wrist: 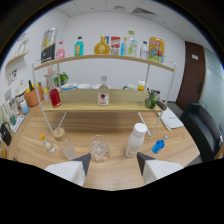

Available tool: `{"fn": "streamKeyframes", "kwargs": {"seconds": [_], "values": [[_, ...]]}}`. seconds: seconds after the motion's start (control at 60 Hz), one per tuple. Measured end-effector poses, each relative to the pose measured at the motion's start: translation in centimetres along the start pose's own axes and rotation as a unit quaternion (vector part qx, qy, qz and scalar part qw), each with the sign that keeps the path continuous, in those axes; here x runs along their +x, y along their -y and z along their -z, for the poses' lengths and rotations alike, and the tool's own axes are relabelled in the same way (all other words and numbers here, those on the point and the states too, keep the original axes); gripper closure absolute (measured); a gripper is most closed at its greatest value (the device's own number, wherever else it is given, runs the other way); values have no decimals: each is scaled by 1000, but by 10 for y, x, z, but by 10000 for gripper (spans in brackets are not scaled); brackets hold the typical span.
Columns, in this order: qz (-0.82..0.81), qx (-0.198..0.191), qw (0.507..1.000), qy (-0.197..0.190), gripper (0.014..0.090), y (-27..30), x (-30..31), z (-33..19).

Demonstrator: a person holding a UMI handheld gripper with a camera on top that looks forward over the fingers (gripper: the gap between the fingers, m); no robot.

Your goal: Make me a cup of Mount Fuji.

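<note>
1. Tool (113, 161): fingers spread apart, nothing held.
2. Glass (99, 149), on the desk (170, 145) just ahead of the fingers, seemingly already filled with ice; liquids judged still to be added.
3. White bottle (135, 139) stood beside it, capped.
4. Shelf bottle (103, 92): label present, writing unreadable.

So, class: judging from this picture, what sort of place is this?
Probably a drink-mixing station set up in an office room: a two-tier wooden shelf lined with bottles, a glass of ice on the wooden table, and a dark door behind.
</note>
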Motion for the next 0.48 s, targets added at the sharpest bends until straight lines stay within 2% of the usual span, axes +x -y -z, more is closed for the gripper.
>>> {"fn": "streamKeyframes", "kwargs": {"seconds": [0.2, 0.483], "values": [[4, -11, 1000, 11, 189, -9, -31, 14], [1, -14, 1000, 10, 185, -12, -41, 17]]}}
